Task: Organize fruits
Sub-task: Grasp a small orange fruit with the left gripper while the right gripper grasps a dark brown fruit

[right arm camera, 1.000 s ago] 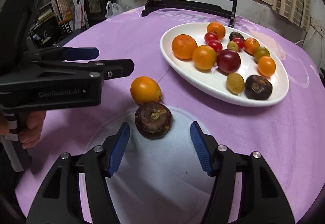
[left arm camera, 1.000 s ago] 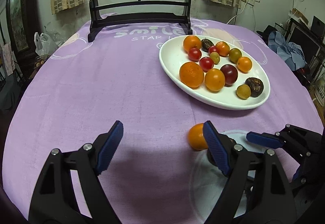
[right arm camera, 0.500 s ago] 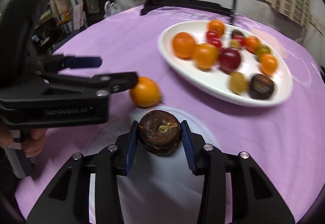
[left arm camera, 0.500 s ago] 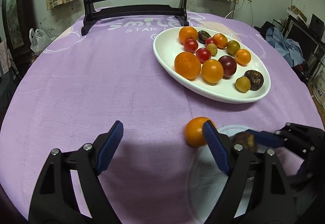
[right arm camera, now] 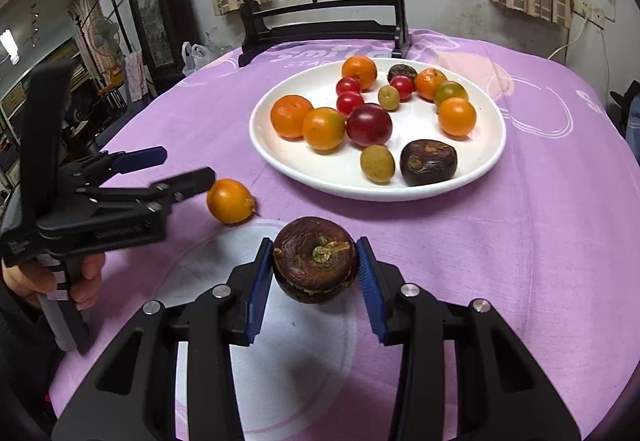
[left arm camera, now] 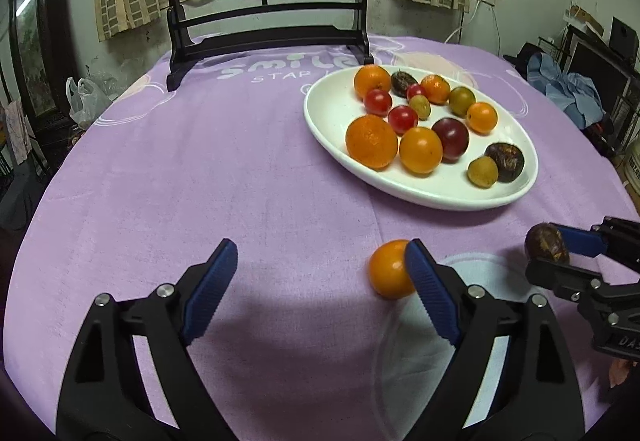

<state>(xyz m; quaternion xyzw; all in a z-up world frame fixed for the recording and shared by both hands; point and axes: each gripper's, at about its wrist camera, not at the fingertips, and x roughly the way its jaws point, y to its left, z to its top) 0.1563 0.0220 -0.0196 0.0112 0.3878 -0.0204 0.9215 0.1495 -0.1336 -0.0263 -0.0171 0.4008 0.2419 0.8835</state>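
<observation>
Dark brown fruit (right arm camera: 315, 259): pinched between the blue pads of the right gripper (right arm camera: 316, 273), raised off the purple tablecloth (right arm camera: 540, 241); stem end with dried stalk facing up and toward the camera; squat, widest side to side across the pads.
Below it: pale round print (right arm camera: 280, 361) on the cloth.
Loose orange fruit (right arm camera: 230, 200): on the cloth just beyond that print, small nub pointing right in the right wrist view.
Left gripper (left arm camera: 320, 281): jaws spread wide, holding nothing; right pad in front of the orange fruit in its own view.
White oval plate (right arm camera: 288, 161): farther back, carrying orange, red, green and dark fruits.
Writing: "smile" and "STAR" on the cloth (left arm camera: 288, 67); gripper lettering blurred.
Far edge: dark wooden stand (left arm camera: 264, 37) with painted round screen.
</observation>
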